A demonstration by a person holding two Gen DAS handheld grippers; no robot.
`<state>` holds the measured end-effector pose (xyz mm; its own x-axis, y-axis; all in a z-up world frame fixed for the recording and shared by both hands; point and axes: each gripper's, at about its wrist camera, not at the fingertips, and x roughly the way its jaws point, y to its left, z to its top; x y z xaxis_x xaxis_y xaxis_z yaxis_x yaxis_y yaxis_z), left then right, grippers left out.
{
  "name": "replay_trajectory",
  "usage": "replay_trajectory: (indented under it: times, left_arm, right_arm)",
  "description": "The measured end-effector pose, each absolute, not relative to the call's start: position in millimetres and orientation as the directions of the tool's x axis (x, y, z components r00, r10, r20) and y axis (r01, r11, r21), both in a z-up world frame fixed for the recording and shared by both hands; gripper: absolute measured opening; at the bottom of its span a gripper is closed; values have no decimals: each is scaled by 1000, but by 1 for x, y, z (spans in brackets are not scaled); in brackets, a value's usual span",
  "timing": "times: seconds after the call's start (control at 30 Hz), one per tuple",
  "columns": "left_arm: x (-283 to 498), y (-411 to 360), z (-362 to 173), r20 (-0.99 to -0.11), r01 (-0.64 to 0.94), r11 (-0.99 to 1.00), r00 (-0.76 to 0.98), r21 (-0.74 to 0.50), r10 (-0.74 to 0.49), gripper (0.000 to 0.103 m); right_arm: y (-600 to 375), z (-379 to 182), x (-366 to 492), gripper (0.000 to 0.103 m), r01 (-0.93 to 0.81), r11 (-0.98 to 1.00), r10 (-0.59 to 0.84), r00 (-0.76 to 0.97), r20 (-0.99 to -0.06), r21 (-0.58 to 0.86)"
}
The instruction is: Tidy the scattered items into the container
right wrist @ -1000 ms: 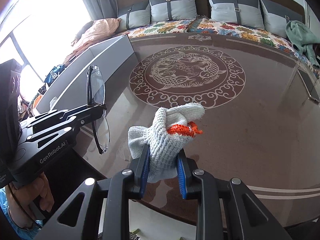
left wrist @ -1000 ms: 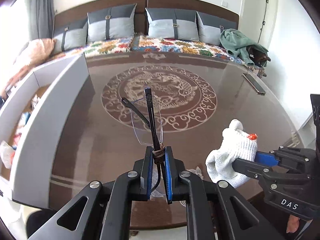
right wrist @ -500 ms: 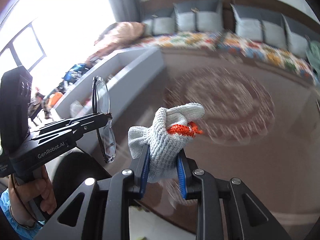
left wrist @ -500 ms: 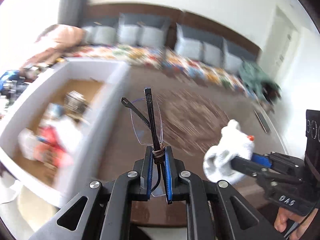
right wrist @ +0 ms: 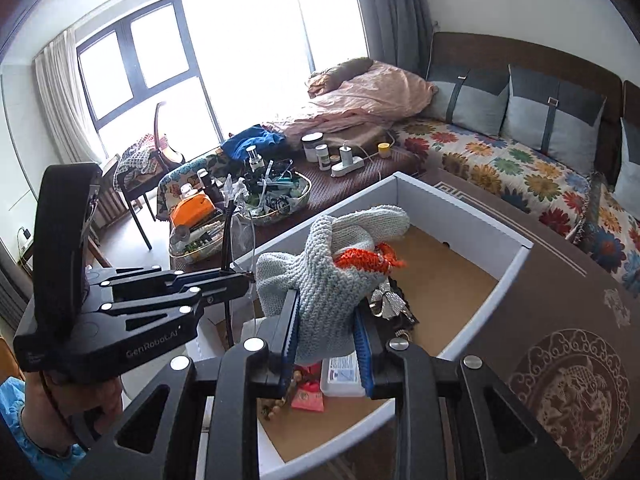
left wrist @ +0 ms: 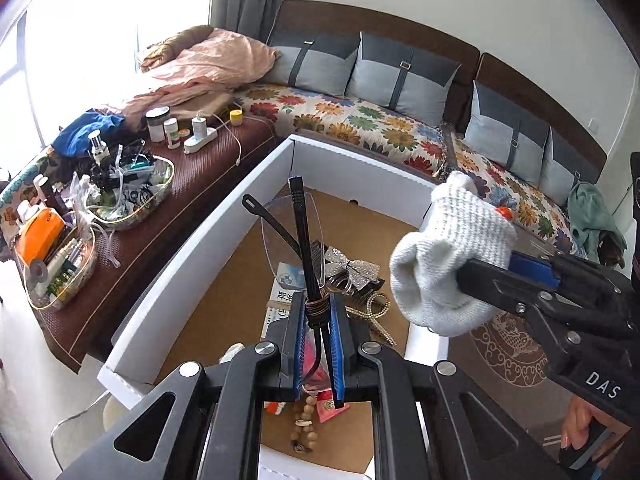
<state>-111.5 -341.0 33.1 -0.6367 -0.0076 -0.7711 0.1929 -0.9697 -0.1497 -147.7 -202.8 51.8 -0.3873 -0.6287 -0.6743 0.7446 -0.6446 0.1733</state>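
Both claws hover above the box (left wrist: pixel 200 240): left (left wrist: pixel 314 320) clamps glasses (left wrist: pixel 298 236), right (right wrist: pixel 326 340) grips glove (right wrist: pixel 332 264).

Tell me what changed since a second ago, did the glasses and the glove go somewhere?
Both grippers swung from over the brown table to above the white box. Nothing was let go: the left gripper still pinches the glasses, the right gripper still the glove.
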Motion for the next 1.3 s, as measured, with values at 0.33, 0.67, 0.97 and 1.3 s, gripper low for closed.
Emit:
replay_trajectory:
  times: [0.33, 0.67, 0.97, 1.3]
  left_arm:
    - [-157, -355, -52, -874, 180, -967, -479, -180, 74, 17]
    - [-139, -372, -23, -872, 288, -952, -487, -101, -55, 98]
    - [-79, -333, 22, -839, 315, -941, -540, -127, -68, 99]
    - [63, -261, 39, -847, 415, -894, -525, -168, -85, 99]
  right_arm:
    - [-249, -52, -204, 32, 701, -685, -477, -225, -849, 199]
    - [-237, -25, -204, 51, 649, -729, -485, -264, -834, 219]
    - [-188, 19, -161, 51, 587, -791, -441, -352, -826, 172]
    - [-74, -16, -29, 51, 452, -852, -413, -275, -868, 263]
